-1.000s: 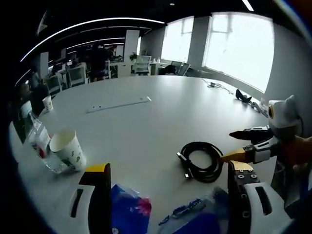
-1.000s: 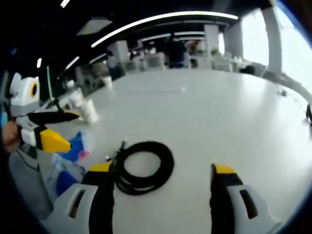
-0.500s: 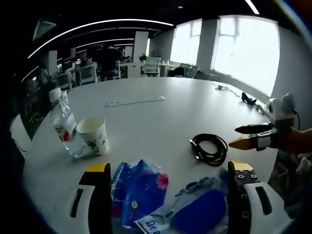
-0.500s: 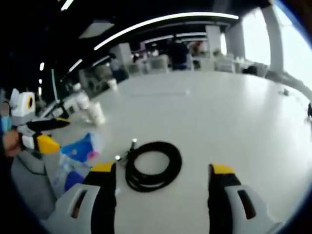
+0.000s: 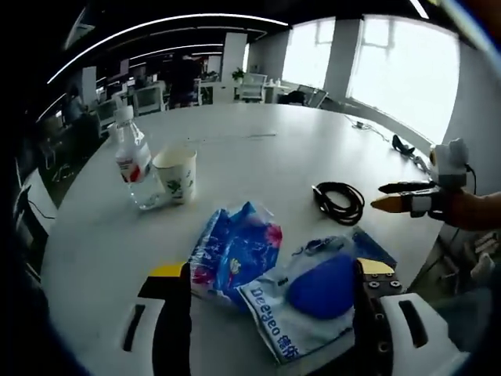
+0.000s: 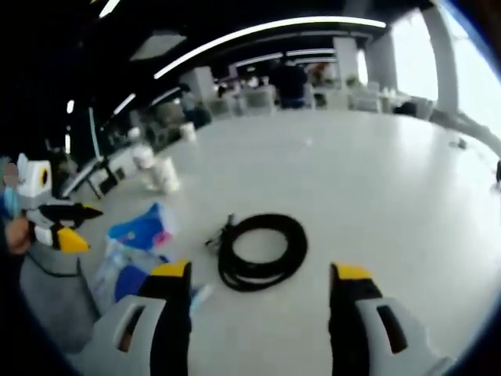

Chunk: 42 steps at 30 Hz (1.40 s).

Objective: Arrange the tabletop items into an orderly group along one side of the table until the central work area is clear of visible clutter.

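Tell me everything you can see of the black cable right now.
The black cable is wound into a flat, roughly round coil of several loops and lies on the white table. It looks like rubbery cord, with two small plug ends sticking out on one side. Nothing grips it: it sits ahead of the right gripper, whose jaws stand open short of it. The blue packets lie apart from it.

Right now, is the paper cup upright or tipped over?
Upright. The paper cup stands on the table with its open mouth facing up, beside the water bottle.
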### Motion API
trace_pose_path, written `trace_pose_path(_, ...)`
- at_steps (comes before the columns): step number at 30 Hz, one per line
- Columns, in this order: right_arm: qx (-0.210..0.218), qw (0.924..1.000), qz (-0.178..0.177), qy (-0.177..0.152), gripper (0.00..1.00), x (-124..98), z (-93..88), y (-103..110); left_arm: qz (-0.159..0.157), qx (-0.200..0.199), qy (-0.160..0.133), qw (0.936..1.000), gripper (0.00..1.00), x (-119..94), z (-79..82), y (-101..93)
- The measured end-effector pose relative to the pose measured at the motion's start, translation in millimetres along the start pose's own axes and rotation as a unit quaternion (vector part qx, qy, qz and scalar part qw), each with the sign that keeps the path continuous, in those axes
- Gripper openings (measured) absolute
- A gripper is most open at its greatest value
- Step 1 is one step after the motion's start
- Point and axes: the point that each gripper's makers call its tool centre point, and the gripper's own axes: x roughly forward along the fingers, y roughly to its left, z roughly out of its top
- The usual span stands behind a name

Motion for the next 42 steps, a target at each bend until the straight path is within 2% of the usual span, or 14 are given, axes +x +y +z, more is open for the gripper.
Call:
trace_pose_path(1, 0.001, 1.0000, 0.000, 0.000, 0.69, -0.8, -0.8, 0.4, -0.002, -0.024, 0.002, 0.9997, 0.87, -1.1, -3.4, 0.0)
trace_pose_path(8, 0.007, 1.0000, 0.005, -0.003, 0.69, -6.0, -0.7, 5.5, 0.001, -0.036, 0.015, 0.9992, 0.91, -1.4, -15.9, 5.0)
trace_pose_path(12, 0.007, 0.9999, 0.006, -0.007, 0.69, -7.7, 0.1, 7.8, 0.009, -0.042, 0.022, 0.9988, 0.90, -3.1, -22.1, 7.9)
trace_pose_path(21, 0.005, 0.9999, 0.009, 0.005, 0.69, -11.4, -8.6, 11.8, 0.005, -0.059, 0.029, 0.9978, 0.90, -3.7, -33.2, 2.2)
trace_pose_path(26, 0.008, 0.9997, 0.022, 0.005, 0.67, -14.7, -11.3, 23.5, 0.011, -0.065, 0.029, 0.9974, 0.83, -7.2, -37.5, 1.1)
trace_pose_path(28, 0.009, 0.9995, 0.030, 0.008, 0.67, -15.1, -14.9, 29.8, 0.001, -0.081, 0.034, 0.9961, 0.83, -6.2, -41.3, -3.4)
trace_pose_path(32, 0.019, 0.9990, 0.039, 0.015, 0.66, -17.1, -22.8, 37.2, -0.001, -0.082, 0.047, 0.9955, 0.83, -2.9, -48.7, -6.8)
trace_pose_path(42, 0.028, 0.9966, 0.068, 0.038, 0.58, -18.6, -38.0, 54.3, -0.015, -0.095, 0.070, 0.9929, 0.74, 0.6, -63.3, -16.9)
